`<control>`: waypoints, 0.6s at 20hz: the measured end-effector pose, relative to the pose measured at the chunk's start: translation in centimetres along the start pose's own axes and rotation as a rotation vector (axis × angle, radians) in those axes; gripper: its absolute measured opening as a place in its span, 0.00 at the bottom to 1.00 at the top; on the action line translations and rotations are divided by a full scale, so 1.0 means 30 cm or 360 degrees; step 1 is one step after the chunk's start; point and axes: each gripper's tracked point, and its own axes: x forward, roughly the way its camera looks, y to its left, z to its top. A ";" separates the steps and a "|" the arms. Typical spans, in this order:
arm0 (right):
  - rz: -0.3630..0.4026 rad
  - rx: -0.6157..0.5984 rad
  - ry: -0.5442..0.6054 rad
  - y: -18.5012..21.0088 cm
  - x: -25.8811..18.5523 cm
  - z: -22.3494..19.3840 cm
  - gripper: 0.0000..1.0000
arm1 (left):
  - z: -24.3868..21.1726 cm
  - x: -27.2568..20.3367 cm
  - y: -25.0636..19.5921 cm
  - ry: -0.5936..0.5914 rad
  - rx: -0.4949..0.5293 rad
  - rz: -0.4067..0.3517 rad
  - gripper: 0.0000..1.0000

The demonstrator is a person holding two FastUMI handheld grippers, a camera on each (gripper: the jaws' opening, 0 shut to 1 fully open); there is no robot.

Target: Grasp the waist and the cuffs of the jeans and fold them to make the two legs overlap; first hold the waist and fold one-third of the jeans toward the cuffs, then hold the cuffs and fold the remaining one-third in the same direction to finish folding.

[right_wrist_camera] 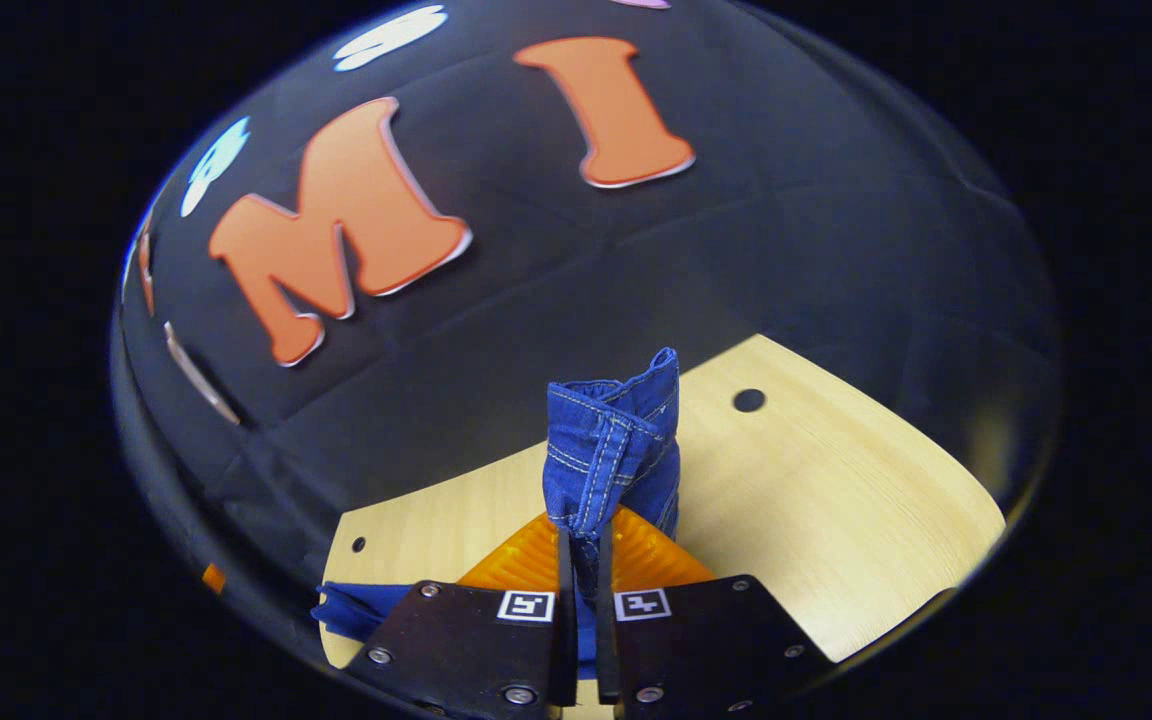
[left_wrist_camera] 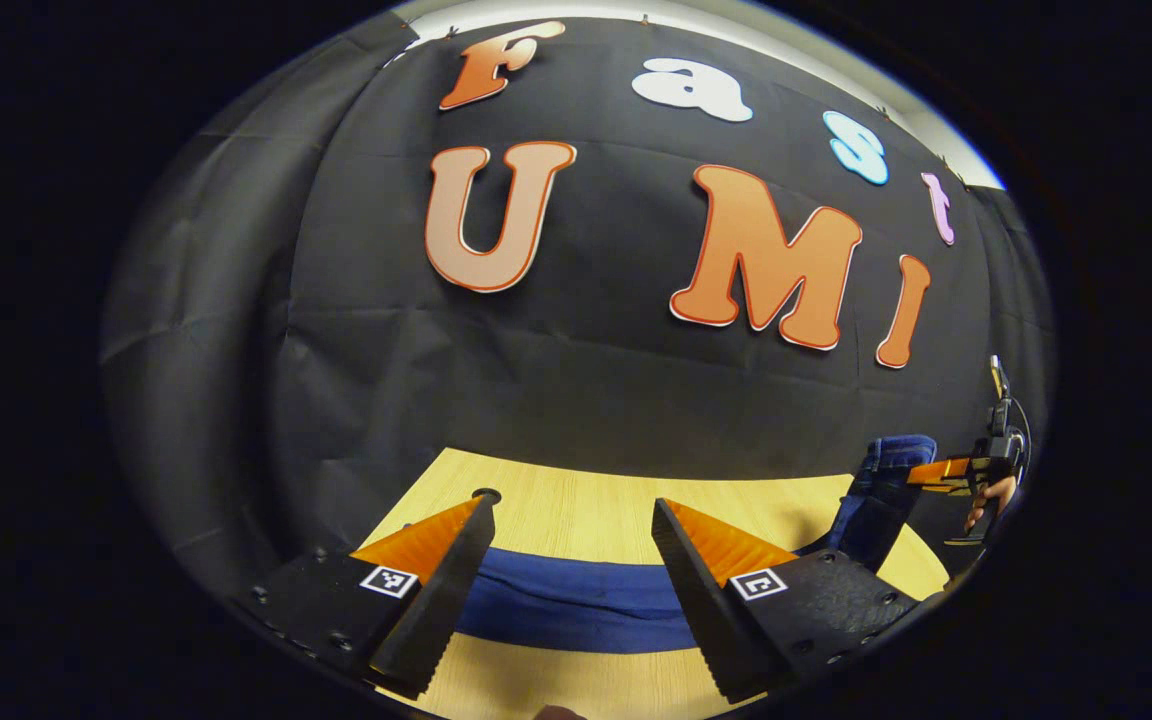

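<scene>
The right tongs (right_wrist_camera: 584,545) pinch a bunched end of the blue denim jeans (right_wrist_camera: 614,440), lifted at centre frame; the rest lies low across the pale wooden table (right_wrist_camera: 836,500). The left tongs (left_wrist_camera: 571,560) gape, empty, above the denim. Lifting one-handed may drag the fabric crooked.

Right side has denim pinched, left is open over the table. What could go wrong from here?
1. The right hand-held gripper is shut on a bunched end of the jeans; a thick wad could slip out mid-fold.
2. The left hand-held gripper hangs open above the flat denim, so lifting one end alone may drag or skew the legs.
3. The denim lies near the table edge and could slide off.
</scene>
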 end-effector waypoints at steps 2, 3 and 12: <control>0.0085 -0.0121 0.0016 -0.004 0.000 -0.001 0.08 | -0.007 -0.001 0.043 0.0009 -0.0019 0.0027 0.97; 0.0121 -0.0189 0.0029 -0.014 -0.002 -0.006 0.07 | -0.016 0.000 0.069 0.0011 -0.0031 0.0040 0.98; 0.0325 -0.0569 0.0299 -0.050 0.024 -0.060 0.08 | -0.176 -0.013 0.335 0.0179 -0.0152 0.0252 0.98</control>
